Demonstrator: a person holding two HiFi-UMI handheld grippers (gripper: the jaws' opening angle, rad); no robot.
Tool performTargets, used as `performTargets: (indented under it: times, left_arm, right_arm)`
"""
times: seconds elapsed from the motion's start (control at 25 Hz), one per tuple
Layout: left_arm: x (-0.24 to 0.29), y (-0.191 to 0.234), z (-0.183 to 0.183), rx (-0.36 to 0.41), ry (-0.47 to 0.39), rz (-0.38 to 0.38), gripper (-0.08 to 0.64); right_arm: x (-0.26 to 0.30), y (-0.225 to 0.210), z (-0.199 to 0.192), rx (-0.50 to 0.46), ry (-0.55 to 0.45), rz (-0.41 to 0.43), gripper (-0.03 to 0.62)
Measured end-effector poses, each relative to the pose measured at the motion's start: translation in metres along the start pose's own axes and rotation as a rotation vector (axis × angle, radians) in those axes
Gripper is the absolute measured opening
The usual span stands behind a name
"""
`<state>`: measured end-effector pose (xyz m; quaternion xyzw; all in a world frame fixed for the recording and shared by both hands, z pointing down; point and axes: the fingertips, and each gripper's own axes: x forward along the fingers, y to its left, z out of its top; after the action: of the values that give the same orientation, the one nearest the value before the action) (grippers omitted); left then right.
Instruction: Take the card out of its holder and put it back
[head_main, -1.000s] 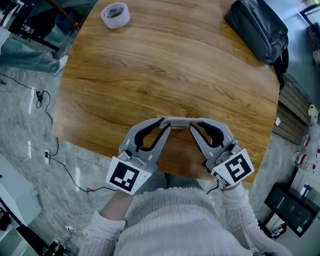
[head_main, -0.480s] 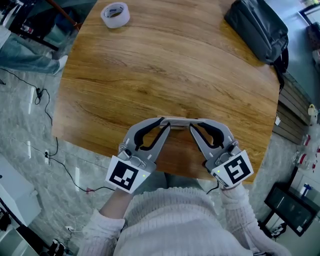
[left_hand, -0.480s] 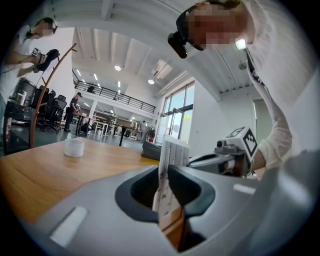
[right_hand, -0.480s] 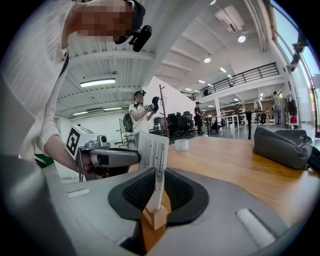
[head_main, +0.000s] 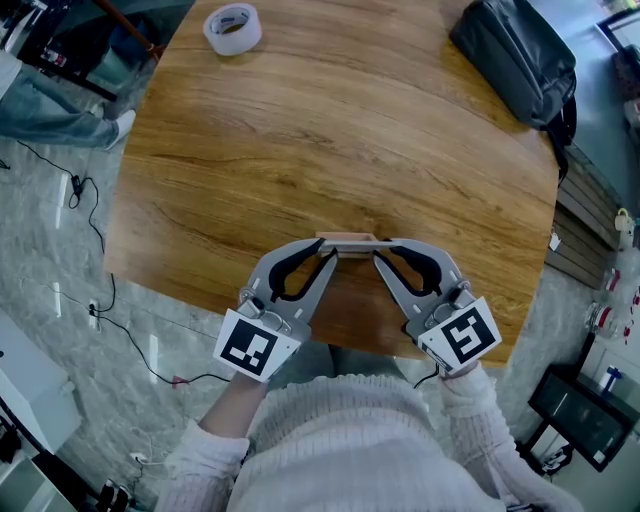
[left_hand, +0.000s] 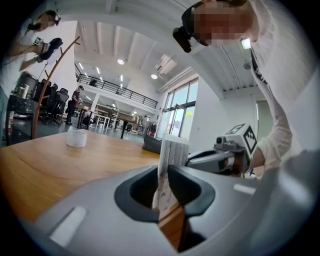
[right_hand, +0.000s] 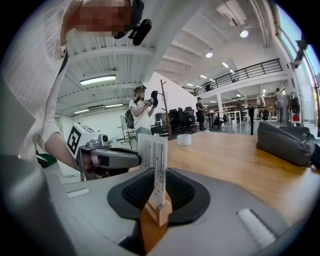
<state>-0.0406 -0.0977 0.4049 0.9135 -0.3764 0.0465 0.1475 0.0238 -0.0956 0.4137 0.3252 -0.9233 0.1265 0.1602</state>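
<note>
Fingers of the left gripper (head_main: 330, 252) pinch the card (left_hand: 172, 155), which stands in its holder (right_hand: 159, 212) near the worktop (head_main: 350, 130) front edge. Those of the right gripper (head_main: 378, 256) have just been opening and loosely straddle the holder's end. Better to clamp the holder before lifting straight up. Both grippers angle inward, nearly level.

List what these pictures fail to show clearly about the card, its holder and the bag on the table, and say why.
Print on the card: both gripper views, too small and blurred to read.
Holder: left gripper view, mostly covered by the left gripper.
Card's face: head view, seen edge-on from above.
Bag: head view, cut off by the top edge.
</note>
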Motion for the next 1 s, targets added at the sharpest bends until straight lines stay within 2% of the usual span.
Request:
performTargets:
  times: [0.4,0.68,1.0]
  left_arm:
    - [0.004,0.004,-0.015,-0.007,0.051,0.016,0.066]
    - [0.004,0.005,-0.018,-0.01,0.055,0.018,0.08]
    - [-0.004,0.013,-0.015,-0.051,0.046,0.054,0.104]
  right_arm:
    - [0.009,0.003,-0.015,0.039,0.047,0.014,0.09]
    - [0.01,0.003,-0.018,0.05,0.048,0.009,0.101]
    - [0.006,0.0,-0.017,0.062,0.047,-0.02,0.126]
